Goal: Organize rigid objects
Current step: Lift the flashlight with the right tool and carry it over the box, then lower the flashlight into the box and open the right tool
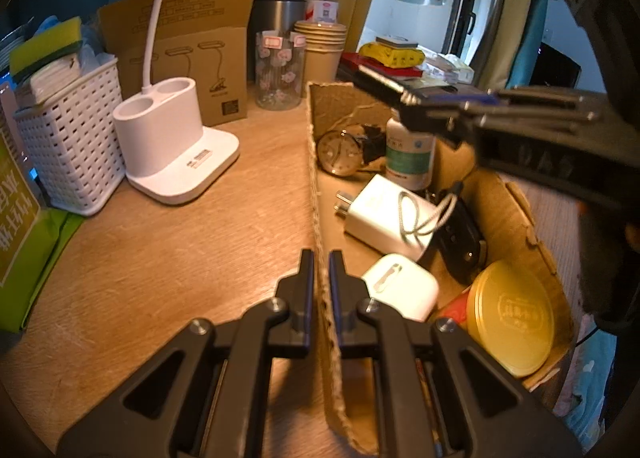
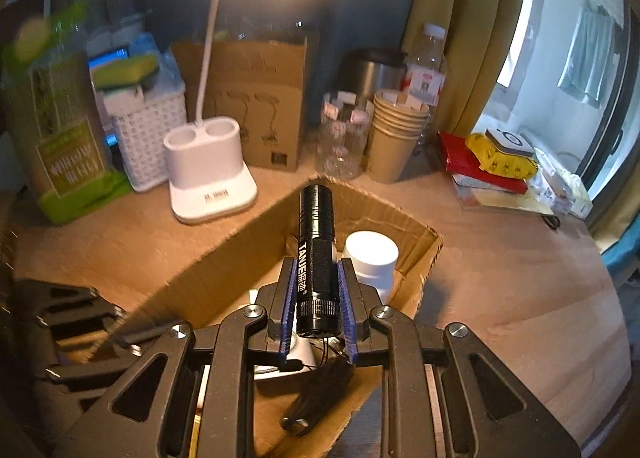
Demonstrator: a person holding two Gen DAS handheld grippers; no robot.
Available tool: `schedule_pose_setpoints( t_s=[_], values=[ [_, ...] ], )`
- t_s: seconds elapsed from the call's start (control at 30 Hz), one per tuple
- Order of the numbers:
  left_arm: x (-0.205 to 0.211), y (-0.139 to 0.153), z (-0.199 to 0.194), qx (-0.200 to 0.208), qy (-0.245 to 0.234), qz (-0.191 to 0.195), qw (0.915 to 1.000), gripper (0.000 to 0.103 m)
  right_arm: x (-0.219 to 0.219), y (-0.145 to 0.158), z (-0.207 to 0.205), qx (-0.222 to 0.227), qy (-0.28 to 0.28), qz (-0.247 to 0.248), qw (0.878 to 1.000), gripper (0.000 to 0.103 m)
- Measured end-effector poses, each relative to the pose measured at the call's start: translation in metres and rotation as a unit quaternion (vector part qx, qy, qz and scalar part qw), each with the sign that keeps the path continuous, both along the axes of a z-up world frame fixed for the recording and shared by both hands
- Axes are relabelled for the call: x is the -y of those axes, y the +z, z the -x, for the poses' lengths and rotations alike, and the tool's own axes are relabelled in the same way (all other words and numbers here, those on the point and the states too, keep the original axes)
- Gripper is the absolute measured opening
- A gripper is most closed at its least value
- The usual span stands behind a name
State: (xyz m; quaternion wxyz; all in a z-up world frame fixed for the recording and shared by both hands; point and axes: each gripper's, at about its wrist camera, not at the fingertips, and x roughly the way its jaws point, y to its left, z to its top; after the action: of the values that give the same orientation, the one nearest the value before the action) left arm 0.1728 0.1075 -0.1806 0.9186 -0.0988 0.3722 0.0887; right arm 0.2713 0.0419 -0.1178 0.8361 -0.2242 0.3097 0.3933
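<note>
Tilting down w/ flashlight (image 2: 316,258), right gripper (image 2: 318,300) over box (image 2: 224,270).

A torn-edged cardboard box (image 1: 460,162) lies open on the desk. In the left view a brass clock (image 1: 339,153) sits at its 11 o'clock corner, a white pill bottle (image 1: 410,154) upright beside it, a white charger (image 1: 384,214) at centre, a white case (image 1: 402,285) and gold tin (image 1: 510,324) toward 5 o'clock. A black flashlight (image 2: 316,258) is clamped above the box, pointing toward 12.
</note>
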Motion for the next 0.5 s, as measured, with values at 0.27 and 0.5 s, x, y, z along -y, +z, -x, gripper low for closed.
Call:
schedule_pose_setpoints(
  t_s=[0.27,0.5],
  values=[
    [0.000,0.000,0.000,0.000,0.000,0.000,1.0000,0.008,0.000,-0.020,-0.002,-0.011,0.001,0.040,0.999,0.022],
    [0.000,0.000,0.000,0.000,0.000,0.000,1.0000,0.008,0.000,-0.028,-0.003,-0.015,-0.007,0.057,0.998,0.022]
  ],
)
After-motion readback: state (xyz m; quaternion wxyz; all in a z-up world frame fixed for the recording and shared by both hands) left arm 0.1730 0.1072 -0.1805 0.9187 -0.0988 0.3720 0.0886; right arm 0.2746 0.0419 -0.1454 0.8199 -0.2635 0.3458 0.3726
